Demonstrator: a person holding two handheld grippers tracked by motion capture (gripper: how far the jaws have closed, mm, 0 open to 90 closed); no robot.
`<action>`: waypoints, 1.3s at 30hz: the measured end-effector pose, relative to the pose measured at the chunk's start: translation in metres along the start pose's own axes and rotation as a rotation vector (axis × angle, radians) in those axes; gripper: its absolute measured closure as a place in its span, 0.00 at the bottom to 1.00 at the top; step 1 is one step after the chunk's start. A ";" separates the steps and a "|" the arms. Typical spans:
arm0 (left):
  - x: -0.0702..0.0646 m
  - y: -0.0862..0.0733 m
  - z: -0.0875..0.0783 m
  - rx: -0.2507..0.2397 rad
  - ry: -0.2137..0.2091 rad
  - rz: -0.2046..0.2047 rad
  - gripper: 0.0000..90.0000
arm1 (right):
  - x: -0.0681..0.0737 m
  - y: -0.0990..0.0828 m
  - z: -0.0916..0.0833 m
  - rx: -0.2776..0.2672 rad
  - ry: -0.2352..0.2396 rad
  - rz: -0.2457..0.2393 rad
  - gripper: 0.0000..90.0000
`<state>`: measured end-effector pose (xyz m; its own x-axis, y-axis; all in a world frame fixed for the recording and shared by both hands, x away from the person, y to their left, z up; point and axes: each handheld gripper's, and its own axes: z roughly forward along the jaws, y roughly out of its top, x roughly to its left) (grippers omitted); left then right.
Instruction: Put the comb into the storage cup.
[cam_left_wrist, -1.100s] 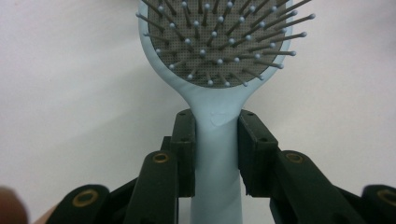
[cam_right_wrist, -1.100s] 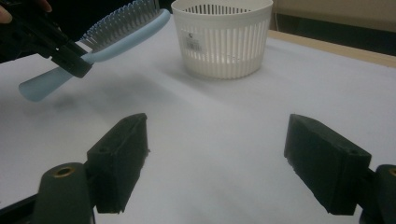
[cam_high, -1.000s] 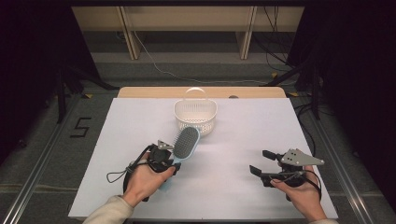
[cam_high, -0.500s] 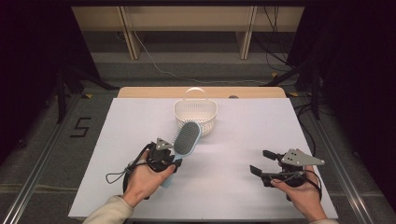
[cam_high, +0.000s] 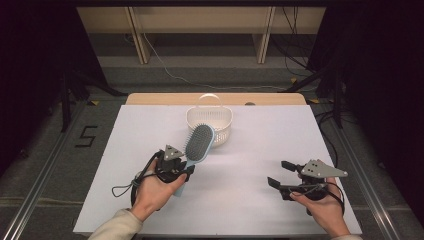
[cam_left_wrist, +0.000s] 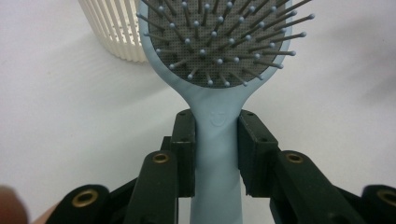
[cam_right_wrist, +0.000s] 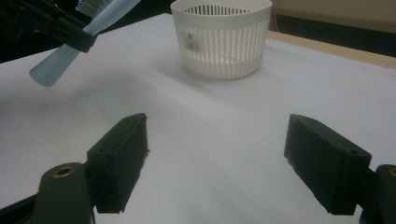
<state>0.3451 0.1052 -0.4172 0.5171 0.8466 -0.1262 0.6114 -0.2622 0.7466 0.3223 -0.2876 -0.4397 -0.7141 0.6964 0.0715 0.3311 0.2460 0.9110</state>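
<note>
A light blue hairbrush (cam_high: 198, 142) with a grey bristle pad is held above the white table, its head pointing at the white slatted basket (cam_high: 210, 122). My left gripper (cam_high: 187, 167) is shut on the brush's handle. In the left gripper view, both pads (cam_left_wrist: 184, 140) press the neck of the hairbrush (cam_left_wrist: 215, 42), and the basket (cam_left_wrist: 112, 32) stands just beyond at the upper left. My right gripper (cam_high: 278, 173) hovers low over the table's right side, open, with nothing between its jaws. The right gripper (cam_right_wrist: 215, 163) faces the basket (cam_right_wrist: 222, 39), with the brush's handle end (cam_right_wrist: 60, 63) at the upper left.
White sheet (cam_high: 250, 150) covers the table; a wooden strip (cam_high: 150, 98) runs along its far edge. The basket has a raised handle hoop (cam_high: 209, 97). Dark stands and cables line the floor on both sides.
The brush head has tipped a little farther up toward the basket. The right gripper has kept still.
</note>
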 end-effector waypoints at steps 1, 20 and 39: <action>0.000 0.001 0.000 -0.007 0.000 0.003 0.78 | 0.000 0.000 0.000 0.000 0.000 0.000 0.25; 0.003 0.006 -0.004 -0.090 0.010 0.010 0.77 | 0.000 0.000 0.001 0.006 0.001 -0.001 0.25; 0.005 0.011 -0.009 -0.173 0.021 0.004 0.78 | 0.001 0.000 0.001 0.001 0.002 -0.001 0.24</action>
<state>0.3492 0.1104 -0.4037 0.5058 0.8555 -0.1104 0.4962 -0.1839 0.8485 0.3224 -0.2867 -0.4400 -0.7156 0.6948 0.0713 0.3311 0.2476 0.9105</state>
